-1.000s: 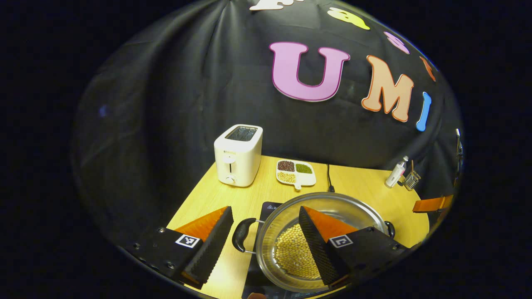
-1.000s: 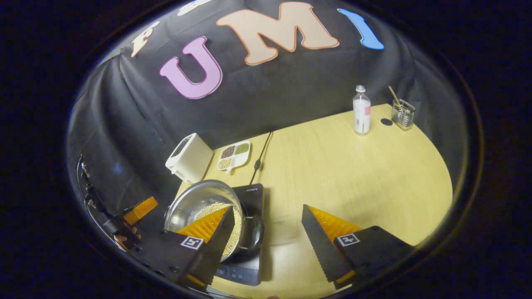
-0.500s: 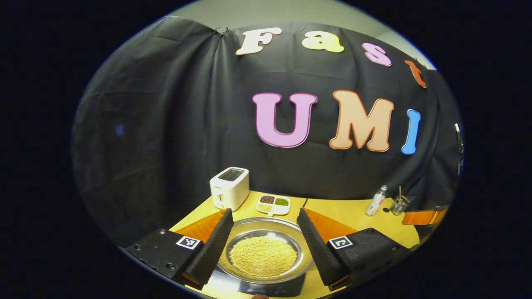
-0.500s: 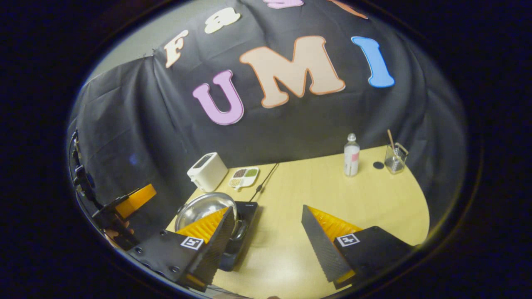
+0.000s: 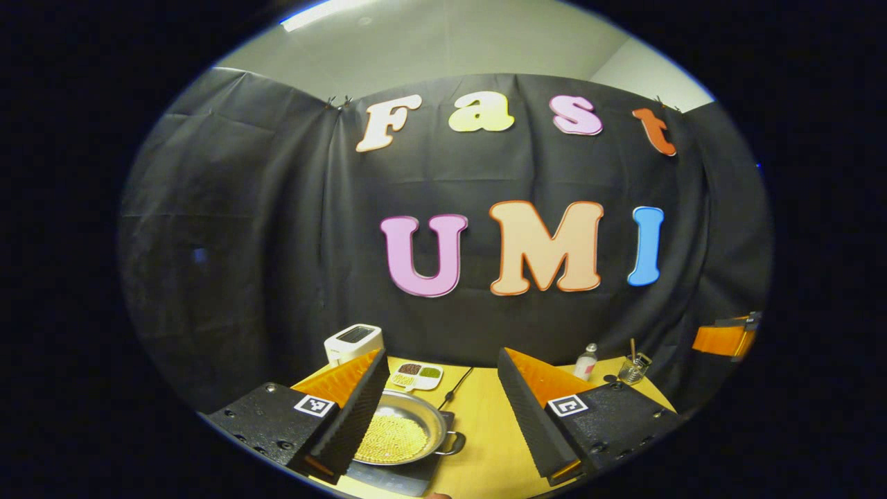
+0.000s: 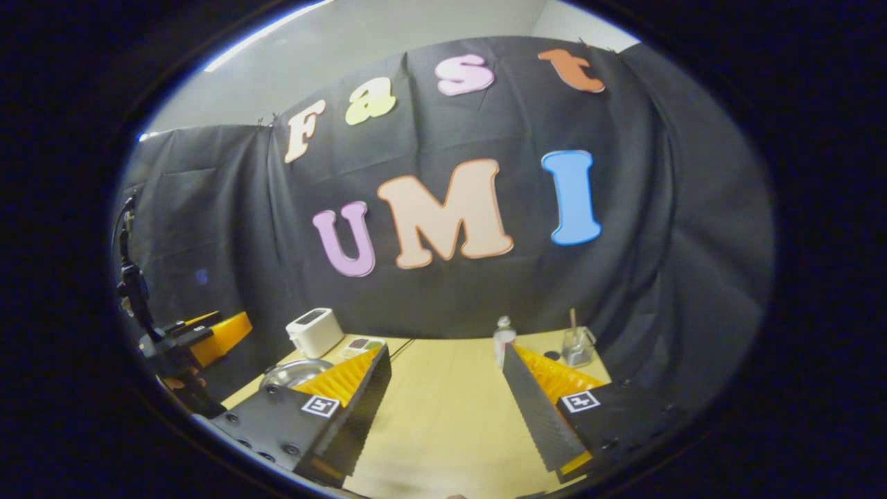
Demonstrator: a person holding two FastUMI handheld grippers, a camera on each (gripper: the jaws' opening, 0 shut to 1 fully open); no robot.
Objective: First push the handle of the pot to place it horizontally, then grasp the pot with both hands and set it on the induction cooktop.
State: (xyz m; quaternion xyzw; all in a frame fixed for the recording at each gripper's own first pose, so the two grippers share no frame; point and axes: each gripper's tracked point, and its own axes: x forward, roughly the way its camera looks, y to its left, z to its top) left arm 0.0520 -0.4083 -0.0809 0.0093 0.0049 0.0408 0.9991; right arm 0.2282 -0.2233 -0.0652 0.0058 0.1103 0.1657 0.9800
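The steel pot (image 5: 398, 436) holds pale beans and sits on the black induction cooktop (image 5: 423, 475), with one side handle (image 5: 454, 443) pointing right in the left gripper view. My left gripper (image 5: 441, 364) is open, raised and well back from the pot, with nothing between its fingers. My right gripper (image 6: 447, 355) is also open over bare table. In the right gripper view its left finger partly hides the pot (image 6: 291, 373). The left gripper (image 6: 208, 333) shows there at far left, held by a hand (image 6: 181, 382). The right gripper (image 5: 724, 339) shows at far right in the left gripper view.
A white toaster (image 5: 353, 341) and a divided dish of beans (image 5: 418, 374) stand behind the pot. The cooktop's cable (image 5: 454, 392) runs to the back. A small bottle (image 5: 586, 360) and a glass holder (image 5: 632, 369) stand at the back right of the wooden table (image 6: 443, 416).
Both grippers drew back and up from the pot and tilted toward the wall. They stayed open. The pot rests on the cooktop and looks smaller.
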